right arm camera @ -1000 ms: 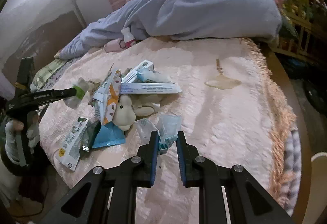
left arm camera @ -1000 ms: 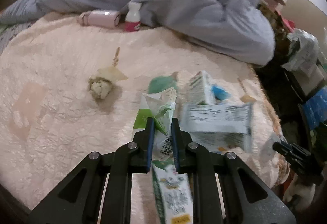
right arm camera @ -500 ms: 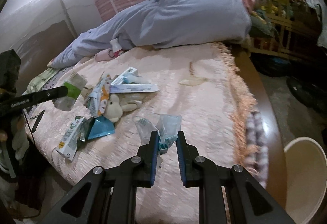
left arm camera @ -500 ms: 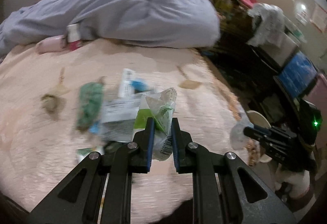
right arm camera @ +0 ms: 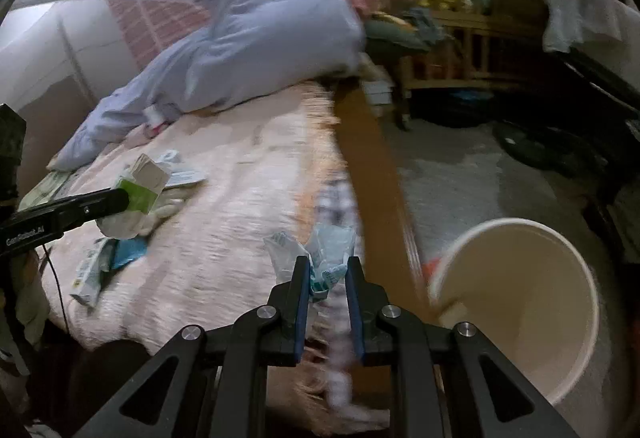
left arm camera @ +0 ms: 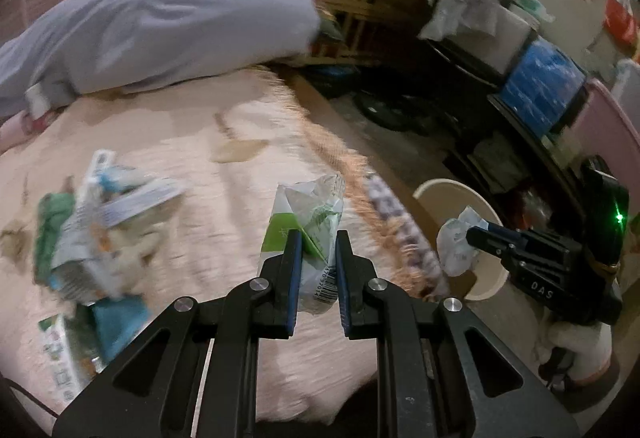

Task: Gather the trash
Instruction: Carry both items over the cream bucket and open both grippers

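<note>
Pink bedspread (left arm camera: 224,198) beside floor with cream bin (right arm camera: 520,298).

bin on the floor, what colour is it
Cream-white bin, inside and out; it shows best in the right wrist view.

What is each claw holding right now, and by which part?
Left claw pinches the crumpled green-and-white carton near its lower middle. Right claw pinches a clear plastic wrapper by its bottom end.
</note>
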`<state>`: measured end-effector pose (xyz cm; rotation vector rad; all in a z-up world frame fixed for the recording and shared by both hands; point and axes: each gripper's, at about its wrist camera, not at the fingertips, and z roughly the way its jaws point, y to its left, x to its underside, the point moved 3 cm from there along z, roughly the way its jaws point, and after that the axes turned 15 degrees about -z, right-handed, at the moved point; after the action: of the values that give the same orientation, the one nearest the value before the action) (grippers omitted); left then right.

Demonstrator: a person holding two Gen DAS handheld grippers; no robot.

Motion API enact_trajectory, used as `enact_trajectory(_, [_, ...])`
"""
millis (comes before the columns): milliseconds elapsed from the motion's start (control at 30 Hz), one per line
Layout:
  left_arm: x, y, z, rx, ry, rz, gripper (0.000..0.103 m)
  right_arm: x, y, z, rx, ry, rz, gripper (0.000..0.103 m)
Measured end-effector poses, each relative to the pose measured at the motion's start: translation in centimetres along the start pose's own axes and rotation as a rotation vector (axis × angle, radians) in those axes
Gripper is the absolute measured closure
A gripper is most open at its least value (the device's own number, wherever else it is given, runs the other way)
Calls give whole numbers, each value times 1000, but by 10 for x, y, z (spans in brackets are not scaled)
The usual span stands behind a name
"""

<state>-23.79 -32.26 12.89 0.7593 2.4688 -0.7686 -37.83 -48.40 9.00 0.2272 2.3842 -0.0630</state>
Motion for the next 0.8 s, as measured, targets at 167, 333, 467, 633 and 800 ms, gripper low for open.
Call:
enact_trajectory(167, [3,-43,26,49,41,66,89,19,-34,-11,63,15,44,86])
enact_trajectory(333, [6,-83,51,106,85,121,89,42,-69,-20,116,30,105,86])
enact_trajectory(467, [7,-110,68,158,127,135,89,58,-95,-26,155,43,163,86])
enact_trajectory(633, [9,-137,86,221,175,147,89,77,-119,-28,195,64,213,86])
enact_trajectory(800, [14,-160,102,267,208,155,88,89,-136,-27,223,79,252,86])
